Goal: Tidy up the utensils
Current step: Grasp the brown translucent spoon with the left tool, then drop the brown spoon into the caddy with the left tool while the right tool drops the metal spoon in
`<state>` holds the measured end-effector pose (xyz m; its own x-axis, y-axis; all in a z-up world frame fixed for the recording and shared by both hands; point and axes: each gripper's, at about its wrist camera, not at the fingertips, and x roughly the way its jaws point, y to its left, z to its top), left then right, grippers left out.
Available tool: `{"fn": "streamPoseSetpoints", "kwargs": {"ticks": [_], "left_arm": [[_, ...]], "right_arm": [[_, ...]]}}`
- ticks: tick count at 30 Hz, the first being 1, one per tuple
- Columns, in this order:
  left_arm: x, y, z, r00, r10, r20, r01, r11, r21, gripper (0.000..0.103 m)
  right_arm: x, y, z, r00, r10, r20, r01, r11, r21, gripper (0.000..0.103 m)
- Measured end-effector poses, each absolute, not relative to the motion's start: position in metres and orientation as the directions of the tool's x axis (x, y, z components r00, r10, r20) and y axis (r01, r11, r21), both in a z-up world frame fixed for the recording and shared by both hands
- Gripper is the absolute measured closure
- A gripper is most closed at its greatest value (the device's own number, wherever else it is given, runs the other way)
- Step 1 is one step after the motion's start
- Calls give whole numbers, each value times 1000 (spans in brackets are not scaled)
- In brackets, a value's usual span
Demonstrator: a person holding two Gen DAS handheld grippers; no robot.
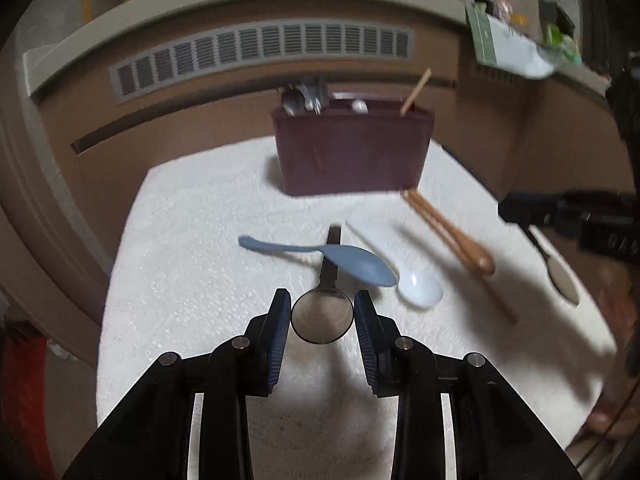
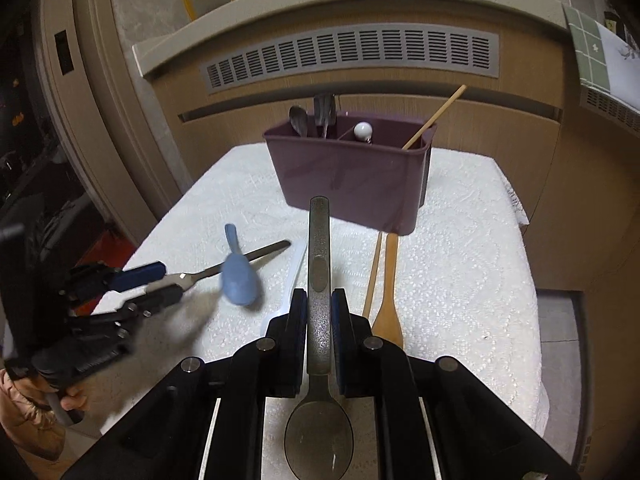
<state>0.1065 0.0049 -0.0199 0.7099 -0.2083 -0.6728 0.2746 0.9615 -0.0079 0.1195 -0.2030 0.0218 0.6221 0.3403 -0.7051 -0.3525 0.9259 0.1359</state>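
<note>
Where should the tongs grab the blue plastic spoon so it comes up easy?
Probably the middle of its thin handle, from above. The bowl of the blue plastic spoon lies across the round metal spoon held in the left tongs, close by the white plastic spoon, but its handle sticks out alone over the white cloth.

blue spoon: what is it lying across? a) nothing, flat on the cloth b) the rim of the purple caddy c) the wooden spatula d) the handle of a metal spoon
d, in the left wrist view the blue spoon crosses over the dark handle of the metal spoon whose bowl sits between the fingers of the left hand-held gripper.
</note>
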Motion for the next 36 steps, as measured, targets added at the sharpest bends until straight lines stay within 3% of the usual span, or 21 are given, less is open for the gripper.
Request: {"fn": "streamPoseSetpoints", "kwargs": {"ticks": [17, 28, 36], "left_arm": [[120, -15, 69, 829, -240, -504, 304, 951, 48, 69], [185, -5, 167, 883, -332, -331, 352, 936, -1, 69], [255, -5, 150, 855, -346, -387, 362, 932, -33, 69]], "right_arm": [[123, -213, 65, 758, 345, -553, -346, 932, 107, 92], [187, -214, 165, 923, 310, -227, -306, 951, 54, 92], [259, -209, 130, 911, 300, -281, -289, 954, 82, 92]]}}
